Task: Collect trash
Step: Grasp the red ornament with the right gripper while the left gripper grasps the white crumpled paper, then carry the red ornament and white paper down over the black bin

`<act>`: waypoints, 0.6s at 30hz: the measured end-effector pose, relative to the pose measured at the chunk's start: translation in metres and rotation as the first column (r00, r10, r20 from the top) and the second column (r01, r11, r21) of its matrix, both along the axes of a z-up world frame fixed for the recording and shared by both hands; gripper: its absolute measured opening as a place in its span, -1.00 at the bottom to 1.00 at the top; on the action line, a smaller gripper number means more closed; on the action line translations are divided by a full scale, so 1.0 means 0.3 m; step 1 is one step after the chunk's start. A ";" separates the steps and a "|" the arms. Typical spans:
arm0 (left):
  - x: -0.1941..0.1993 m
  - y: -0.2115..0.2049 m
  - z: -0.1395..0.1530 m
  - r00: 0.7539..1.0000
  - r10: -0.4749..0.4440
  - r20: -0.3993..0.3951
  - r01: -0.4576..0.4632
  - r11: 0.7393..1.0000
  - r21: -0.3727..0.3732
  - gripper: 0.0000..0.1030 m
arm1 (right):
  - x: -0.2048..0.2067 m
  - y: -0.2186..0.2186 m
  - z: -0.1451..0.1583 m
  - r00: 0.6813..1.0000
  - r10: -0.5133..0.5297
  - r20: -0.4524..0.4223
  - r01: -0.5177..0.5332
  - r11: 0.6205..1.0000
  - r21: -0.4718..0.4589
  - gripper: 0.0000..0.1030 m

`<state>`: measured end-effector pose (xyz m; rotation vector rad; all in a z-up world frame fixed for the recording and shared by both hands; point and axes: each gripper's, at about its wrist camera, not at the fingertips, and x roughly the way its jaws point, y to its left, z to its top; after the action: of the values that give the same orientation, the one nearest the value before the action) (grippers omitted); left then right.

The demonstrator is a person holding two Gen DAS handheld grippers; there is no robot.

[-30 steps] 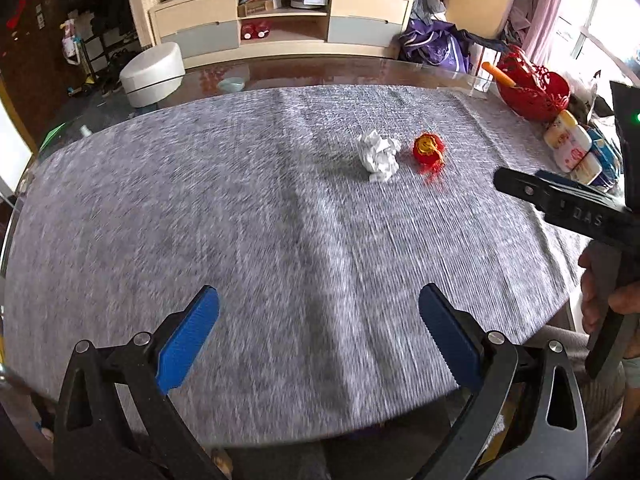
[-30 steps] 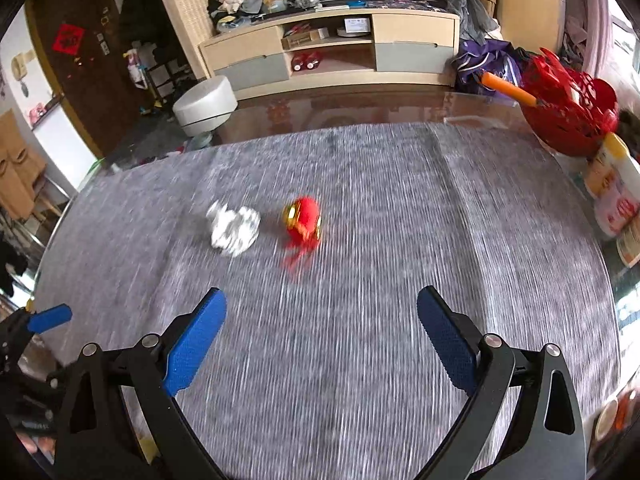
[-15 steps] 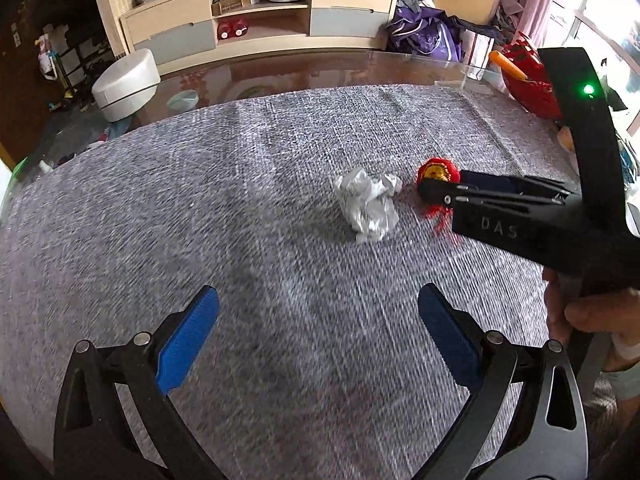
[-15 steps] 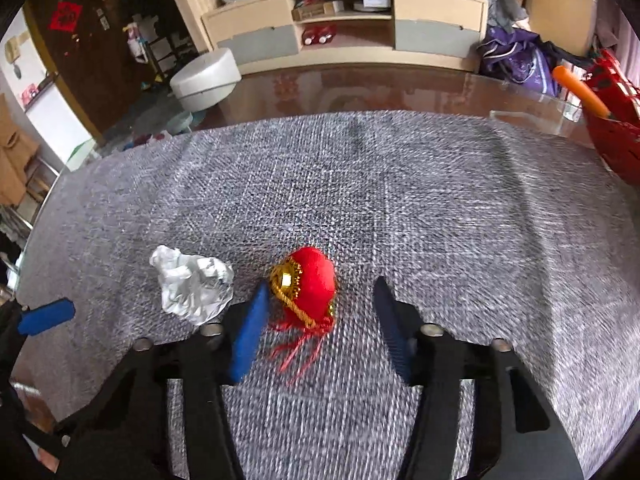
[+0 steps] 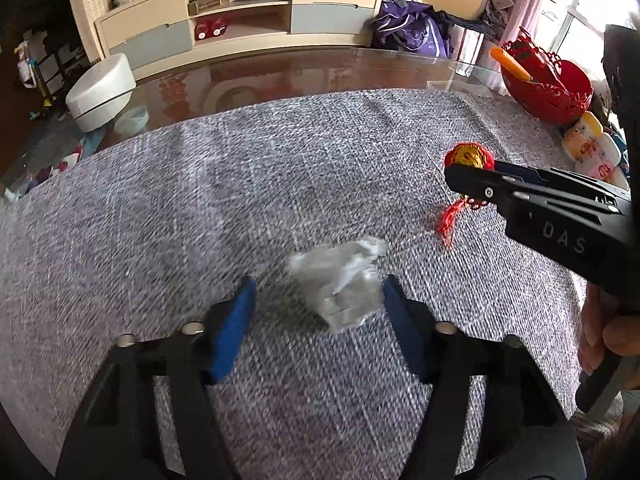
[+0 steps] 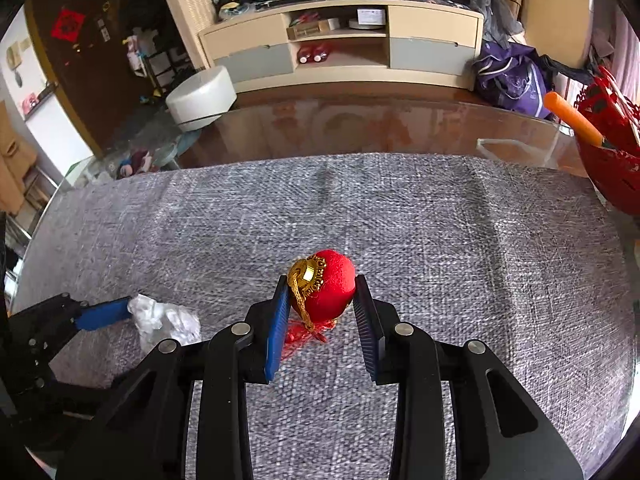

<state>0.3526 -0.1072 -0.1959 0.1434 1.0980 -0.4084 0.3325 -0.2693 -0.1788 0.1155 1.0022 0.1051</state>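
Observation:
A crumpled white paper wad (image 5: 340, 284) lies on the grey tablecloth (image 5: 200, 220) between the blue pads of my left gripper (image 5: 318, 284). Its jaws are closing: the right-hand pad touches the wad, while the left-hand one is still apart from it. To the right lies a red ball ornament (image 6: 328, 286) with a gold cap and a red tassel. My right gripper (image 6: 322, 280) is closing on it, and both pad tips touch its sides. The left wrist view shows the right gripper (image 5: 472, 180) from the side at the ornament (image 5: 468, 156). The right wrist view shows the wad (image 6: 166, 320) by a left pad (image 6: 104, 314).
A red openwork basket (image 5: 544, 84) with an orange handle sticking out stands at the table's far right. Beside it stand white bottles (image 5: 588, 144). Bare glass tabletop (image 5: 320, 72) lies beyond the cloth. A white stool (image 5: 100, 92) and a cabinet are behind. A hand (image 5: 604, 340) holds the right gripper.
Both grippers moved forward and down to the table. The left jaws narrowed around the paper wad. The right jaws narrowed from wide open onto the red ornament.

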 end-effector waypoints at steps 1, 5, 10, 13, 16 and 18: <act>0.005 -0.005 -0.003 1.000 -0.006 -0.004 0.006 1.000 0.001 -0.06 | -0.001 -0.001 -0.003 1.000 -0.001 -0.004 0.001 1.000 0.002 -0.36; 0.007 -0.010 0.000 1.000 -0.018 -0.012 0.018 1.000 -0.001 -0.51 | -0.016 0.010 0.000 1.000 0.006 -0.008 -0.006 1.000 0.001 -0.36; -0.038 0.014 0.041 1.000 -0.017 -0.008 0.017 1.000 0.015 -0.55 | -0.073 0.027 0.053 0.999 0.031 0.012 -0.030 0.999 -0.025 -0.36; -0.094 0.037 0.104 1.000 -0.018 0.020 0.017 0.999 0.033 -0.55 | -0.122 0.036 0.114 0.999 0.025 0.036 -0.023 0.998 -0.050 -0.36; -0.161 0.063 0.185 0.998 -0.014 0.057 0.011 0.999 0.047 -0.55 | -0.182 0.050 0.183 0.997 0.036 0.061 -0.033 0.998 -0.053 -0.36; -0.214 0.084 0.242 0.997 -0.011 0.076 0.007 0.999 0.048 -0.55 | -0.232 0.060 0.236 0.996 0.046 0.079 -0.042 0.998 -0.051 -0.36</act>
<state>0.2884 -0.0820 -0.1235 0.2045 1.0322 -0.3816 0.2630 -0.2513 -0.1081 0.0440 0.9265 0.1246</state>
